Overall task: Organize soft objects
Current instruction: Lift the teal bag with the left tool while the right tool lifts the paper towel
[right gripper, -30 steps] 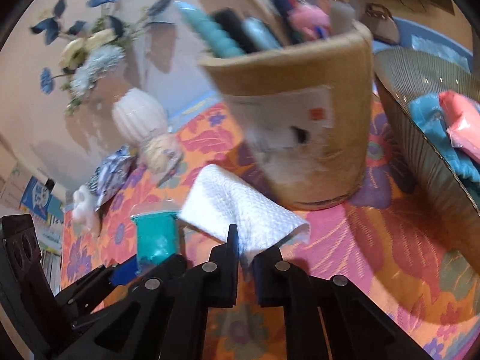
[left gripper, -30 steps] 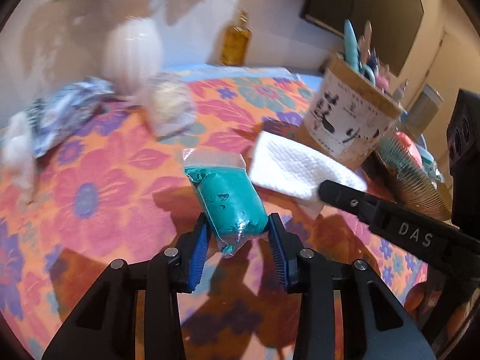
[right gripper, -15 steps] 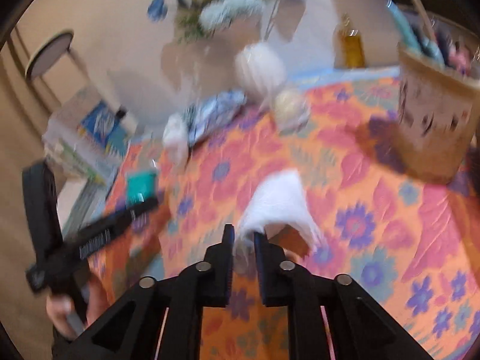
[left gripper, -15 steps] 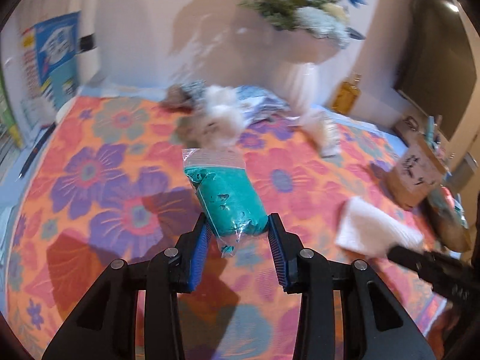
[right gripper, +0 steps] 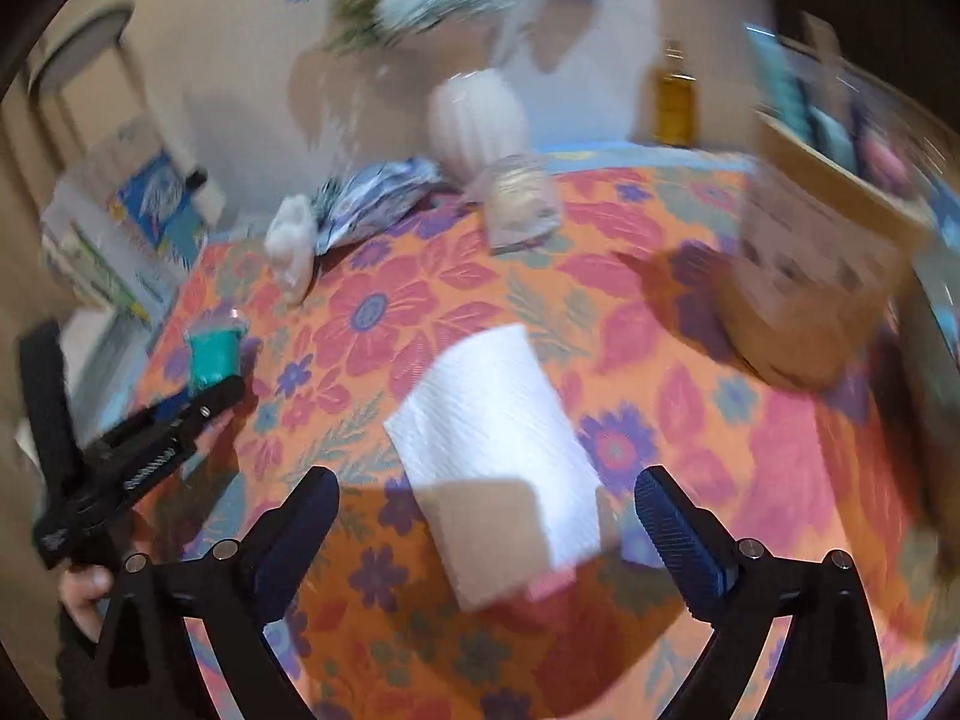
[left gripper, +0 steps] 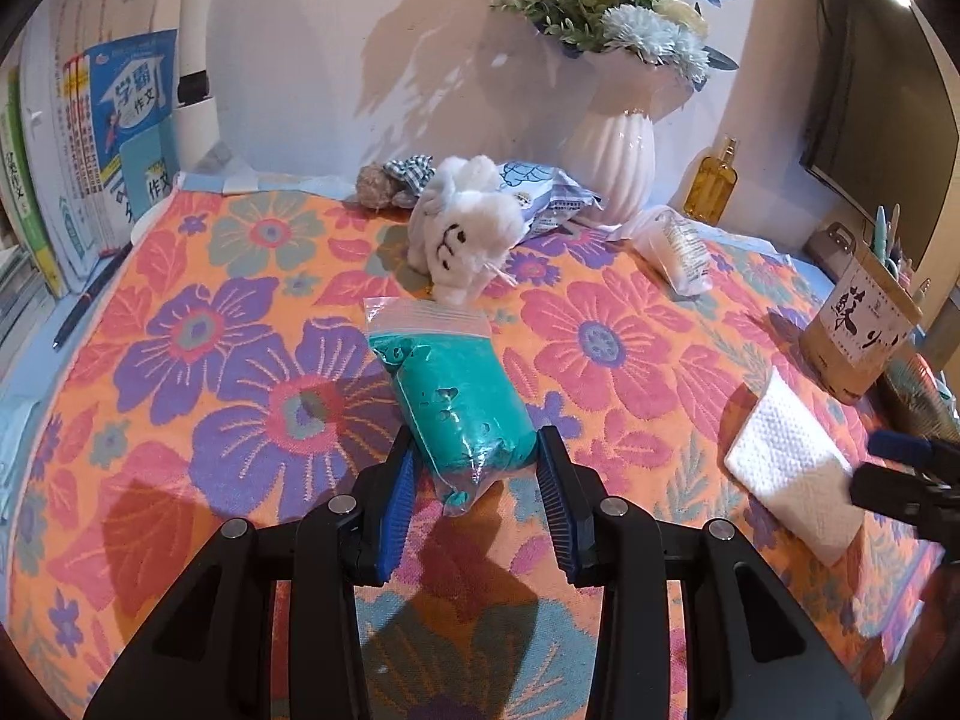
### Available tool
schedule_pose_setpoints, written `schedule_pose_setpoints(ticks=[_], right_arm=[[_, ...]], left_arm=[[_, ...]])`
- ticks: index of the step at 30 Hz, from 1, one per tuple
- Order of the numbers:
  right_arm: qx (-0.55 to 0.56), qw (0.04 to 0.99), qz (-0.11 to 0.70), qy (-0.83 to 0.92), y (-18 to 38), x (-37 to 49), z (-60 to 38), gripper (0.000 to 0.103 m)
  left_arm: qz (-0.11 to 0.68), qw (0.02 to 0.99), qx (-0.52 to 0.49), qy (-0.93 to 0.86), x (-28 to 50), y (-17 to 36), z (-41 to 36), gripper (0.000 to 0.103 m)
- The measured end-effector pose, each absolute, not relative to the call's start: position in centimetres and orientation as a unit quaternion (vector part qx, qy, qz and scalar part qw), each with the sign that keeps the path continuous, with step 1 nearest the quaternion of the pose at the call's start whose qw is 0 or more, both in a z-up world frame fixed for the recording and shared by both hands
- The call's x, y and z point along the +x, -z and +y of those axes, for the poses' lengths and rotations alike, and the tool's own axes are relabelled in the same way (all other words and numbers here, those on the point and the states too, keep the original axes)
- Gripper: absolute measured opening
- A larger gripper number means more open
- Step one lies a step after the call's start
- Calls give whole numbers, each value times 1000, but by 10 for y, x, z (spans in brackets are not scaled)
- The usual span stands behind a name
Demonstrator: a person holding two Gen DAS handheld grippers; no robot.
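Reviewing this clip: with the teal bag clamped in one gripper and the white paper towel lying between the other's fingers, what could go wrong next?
1. The left gripper pinches only the near end of the bag of teal clay; the slack plastic could slip or the bag swing when moved.
2. The right gripper jaws are opening over the folded paper towel, which lies loose on the floral cloth; a careless sweep could drag or unfold it.

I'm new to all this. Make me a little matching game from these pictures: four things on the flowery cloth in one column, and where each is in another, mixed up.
Things:
1. teal bag
2. white paper towel
3. white plush toy
4. amber bottle

Places:
a. by the back wall, right of the white vase
b. flat on the cloth between wide jaws
c. gripped between blue pads
d. beyond the teal bag's zip end

Pairs: 1-c, 2-b, 3-d, 4-a
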State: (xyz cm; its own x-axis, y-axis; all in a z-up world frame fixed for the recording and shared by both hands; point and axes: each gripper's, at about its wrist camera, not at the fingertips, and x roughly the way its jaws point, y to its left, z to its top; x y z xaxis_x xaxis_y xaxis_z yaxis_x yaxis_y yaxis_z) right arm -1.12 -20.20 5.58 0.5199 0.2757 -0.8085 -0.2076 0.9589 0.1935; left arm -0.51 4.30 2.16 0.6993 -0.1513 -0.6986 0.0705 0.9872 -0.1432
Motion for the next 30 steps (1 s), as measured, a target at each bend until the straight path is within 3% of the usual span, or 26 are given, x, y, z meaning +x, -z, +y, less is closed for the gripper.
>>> schedule_pose_setpoints(ticks=[5, 7, 8, 10, 12, 17, 30], right_arm=[[3, 874, 474, -109, -35, 10, -182, 99], [11, 870, 480, -111, -26, 11, -181, 92], [7, 869, 484, -109, -22, 11, -181, 80], [-26, 873, 478, -87, -18, 8, -176, 70], [-28, 879, 468, -92, -21, 3, -176, 46], [-39, 883, 454, -116, -26, -5, -169, 17], [13, 912, 375, -166, -92, -35, -185, 12]], left_arm=[[378, 922, -57, 59, -7, -22, 45, 35], [376, 923, -56, 57, -7, -23, 45, 35], [377, 923, -57, 58, -7, -22, 45, 35], [377, 922, -59, 61, -6, -22, 46, 35], [377, 922, -63, 63, -7, -23, 47, 35], [374, 923, -63, 66, -8, -23, 47, 35], [335, 928, -109, 117, -28, -62, 43, 35]])
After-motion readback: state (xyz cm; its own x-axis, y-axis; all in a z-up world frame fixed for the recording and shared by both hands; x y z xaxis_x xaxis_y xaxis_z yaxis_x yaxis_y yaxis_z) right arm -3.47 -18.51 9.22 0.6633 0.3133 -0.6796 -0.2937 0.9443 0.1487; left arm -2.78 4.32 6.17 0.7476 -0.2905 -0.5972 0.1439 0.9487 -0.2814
